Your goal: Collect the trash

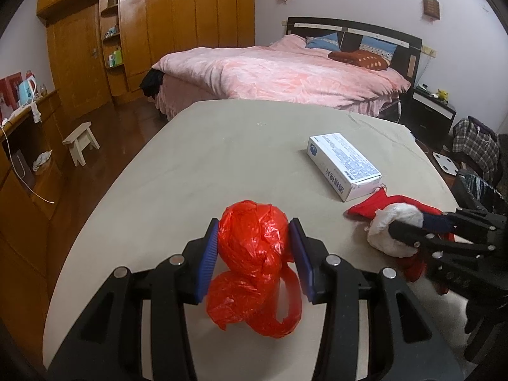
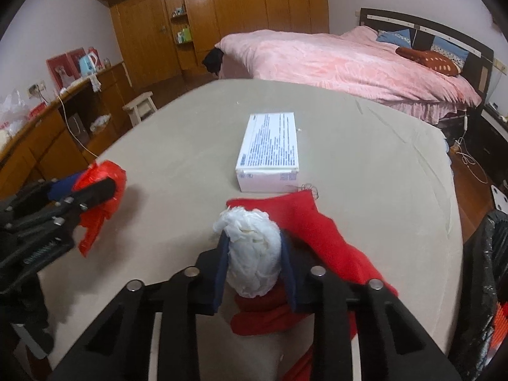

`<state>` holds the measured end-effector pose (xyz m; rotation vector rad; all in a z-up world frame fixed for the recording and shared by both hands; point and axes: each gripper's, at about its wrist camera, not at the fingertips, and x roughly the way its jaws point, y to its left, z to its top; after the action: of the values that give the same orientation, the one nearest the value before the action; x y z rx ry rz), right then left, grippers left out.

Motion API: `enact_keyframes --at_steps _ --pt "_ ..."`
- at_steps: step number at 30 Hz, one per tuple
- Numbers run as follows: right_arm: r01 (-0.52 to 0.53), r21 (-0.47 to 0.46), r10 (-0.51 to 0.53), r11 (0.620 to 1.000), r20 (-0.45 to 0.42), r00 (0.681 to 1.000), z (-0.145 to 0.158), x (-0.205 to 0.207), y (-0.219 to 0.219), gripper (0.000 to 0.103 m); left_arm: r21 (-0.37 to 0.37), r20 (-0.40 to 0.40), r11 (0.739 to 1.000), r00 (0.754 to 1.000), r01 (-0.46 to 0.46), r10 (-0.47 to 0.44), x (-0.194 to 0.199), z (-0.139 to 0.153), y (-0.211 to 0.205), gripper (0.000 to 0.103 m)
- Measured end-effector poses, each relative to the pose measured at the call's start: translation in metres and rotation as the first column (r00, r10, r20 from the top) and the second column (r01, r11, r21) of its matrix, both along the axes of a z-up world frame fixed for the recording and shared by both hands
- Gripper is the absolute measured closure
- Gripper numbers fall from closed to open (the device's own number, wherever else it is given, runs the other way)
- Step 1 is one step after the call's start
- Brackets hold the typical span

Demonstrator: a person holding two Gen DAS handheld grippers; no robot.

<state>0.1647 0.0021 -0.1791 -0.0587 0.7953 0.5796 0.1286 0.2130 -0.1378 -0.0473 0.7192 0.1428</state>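
So it's a bedroom, pink bed (image 1: 279, 70) at the back and wood wardrobes along the wall, and you're working over a beige table (image 1: 197, 158) in front of it.

Your left gripper (image 1: 257, 254) is clamped on the red bag (image 1: 254, 254), blue pads pressing both sides of the crumpled ball, the loose tail hanging down toward the camera. Your right gripper (image 2: 254, 263) has the white wad (image 2: 252, 254) between its pads, and both pads look like they're touching it, so I'd call that a grip too, though a lighter one. The wad sits on top of a red cloth (image 2: 330, 241) spread on the table, and the cloth runs under the right fingers, so watch that you don't drag it up with the wad.

The thing that matters for the next move: the bin (image 2: 485, 254), black liner and all, is at the far right edge, just off the table on your right side. That puts the right gripper way nearer to it than the left. I'd guess the wad goes first, swinging right, and the bag has to cross the whole table after.

The white box (image 2: 270, 149) lies flat further out, long axis pointing away from you, straight ahead of the right gripper, nearly touching the cloth's far edge. Nobody's got it yet.
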Motion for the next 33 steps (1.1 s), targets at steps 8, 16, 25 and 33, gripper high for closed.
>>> enact_keyframes --at_steps 8,16,25,33 --pt "-0.005 0.081 -0.002 0.997 0.090 0.996 0.054 -0.019 -0.022 0.073 -0.002 0.029 1.000 1.000 0.010 -0.010 -0.001 0.016 -0.009 0.060" --pt "0.046 0.129 -0.066 0.991 0.162 0.985 0.094 -0.030 -0.059 0.073 0.008 0.097 0.997 0.992 0.074 -0.074 -0.001 0.051 -0.045 0.060" --pt "0.151 0.142 -0.177 0.978 0.196 0.965 0.110 -0.040 -0.118 0.073 0.001 0.160 0.982 0.969 0.190 -0.187 0.000 0.077 -0.107 0.060" --pt "0.277 0.126 -0.299 0.952 0.204 0.932 0.109 -0.045 -0.181 0.073 -0.015 0.167 0.954 0.942 0.299 -0.292 0.009 0.078 -0.167 0.060"
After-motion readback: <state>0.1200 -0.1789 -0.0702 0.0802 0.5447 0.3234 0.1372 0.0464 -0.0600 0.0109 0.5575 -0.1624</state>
